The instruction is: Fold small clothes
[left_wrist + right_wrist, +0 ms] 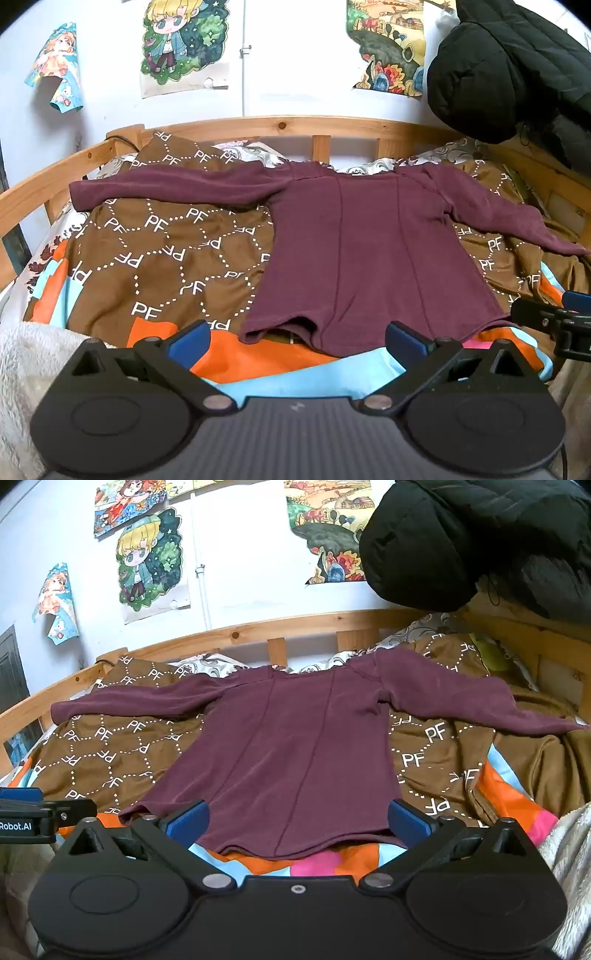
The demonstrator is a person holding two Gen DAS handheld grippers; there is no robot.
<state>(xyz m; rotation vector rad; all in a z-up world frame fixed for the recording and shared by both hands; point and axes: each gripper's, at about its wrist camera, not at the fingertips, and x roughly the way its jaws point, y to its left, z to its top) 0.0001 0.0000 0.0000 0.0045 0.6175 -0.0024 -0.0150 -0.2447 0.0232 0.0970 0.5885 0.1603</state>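
A small maroon long-sleeved top (369, 251) lies flat on the bed, both sleeves spread out, hem toward me; it also shows in the right wrist view (291, 753). My left gripper (297, 341) is open and empty, just short of the hem's left part. My right gripper (297, 821) is open and empty, its blue pads (186, 821) either side of the hem. The right gripper shows at the right edge of the left wrist view (554, 321), and the left gripper at the left edge of the right wrist view (33, 816).
A brown "PF" blanket (159, 251) and an orange, blue and pink cover (280, 369) lie under the top. A wooden bed rail (280, 127) runs along the back. A black padded jacket (498, 66) hangs at the upper right. A fluffy white blanket (26, 354) lies at the near left.
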